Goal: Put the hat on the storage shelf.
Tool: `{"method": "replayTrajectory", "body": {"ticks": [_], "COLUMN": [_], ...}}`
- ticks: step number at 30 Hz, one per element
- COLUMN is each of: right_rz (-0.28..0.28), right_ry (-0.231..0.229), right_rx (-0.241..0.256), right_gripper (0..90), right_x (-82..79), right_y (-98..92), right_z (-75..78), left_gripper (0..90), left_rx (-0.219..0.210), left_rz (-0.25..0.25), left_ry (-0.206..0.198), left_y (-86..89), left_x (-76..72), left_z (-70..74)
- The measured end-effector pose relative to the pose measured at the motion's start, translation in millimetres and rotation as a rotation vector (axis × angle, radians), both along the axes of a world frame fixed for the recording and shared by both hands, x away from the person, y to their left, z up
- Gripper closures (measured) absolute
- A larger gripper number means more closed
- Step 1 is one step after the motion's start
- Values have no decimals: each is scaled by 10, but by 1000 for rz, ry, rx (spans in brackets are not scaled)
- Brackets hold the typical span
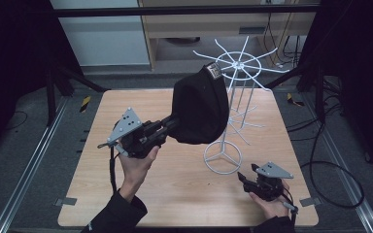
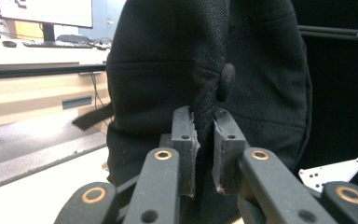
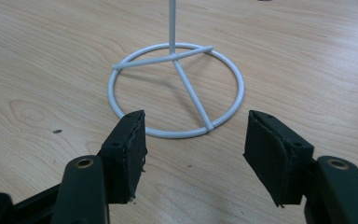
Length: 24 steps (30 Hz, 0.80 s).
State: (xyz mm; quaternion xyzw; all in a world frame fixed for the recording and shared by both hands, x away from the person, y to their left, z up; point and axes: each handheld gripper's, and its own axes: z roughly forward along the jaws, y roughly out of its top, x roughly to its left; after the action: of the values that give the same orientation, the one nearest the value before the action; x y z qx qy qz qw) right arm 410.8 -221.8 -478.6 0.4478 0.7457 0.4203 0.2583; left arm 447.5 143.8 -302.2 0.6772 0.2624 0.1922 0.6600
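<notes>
Up high, the left gripper clamps the black cap; the right gripper gapes apart.

The black cloth cap is a matt woven fabric, kinda coarse up close, with a fabric-covered button on it. The white wire rack looks like smooth painted metal with a slight sheen, and it sits on a light wood-grain table with a smooth, satiny finish. The left gripper has matt black plastic arms with brass-looking rivets, and the right gripper has rough, frayed black pads.
</notes>
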Motion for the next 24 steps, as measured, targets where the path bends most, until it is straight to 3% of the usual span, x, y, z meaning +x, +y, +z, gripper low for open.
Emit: {"method": "replayTrajectory", "body": {"ticks": [8,15,24], "right_rz": [1,0,-2], "right_ry": [1,0,0], "right_rx": [-1,0,-1], "right_gripper": [384,382,377], "right_x": [2,2,1], "right_y": [2,0,0], "right_z": [-4,-4,-5], "left_gripper": [731,555,448], "left_rx": [26,33,74], "left_rz": [11,29,93], "left_ry": [8,6,18], "left_y": [-22,64,436], "left_x": [23,-14,-154], "left_z": [-53,-77,-208]}}
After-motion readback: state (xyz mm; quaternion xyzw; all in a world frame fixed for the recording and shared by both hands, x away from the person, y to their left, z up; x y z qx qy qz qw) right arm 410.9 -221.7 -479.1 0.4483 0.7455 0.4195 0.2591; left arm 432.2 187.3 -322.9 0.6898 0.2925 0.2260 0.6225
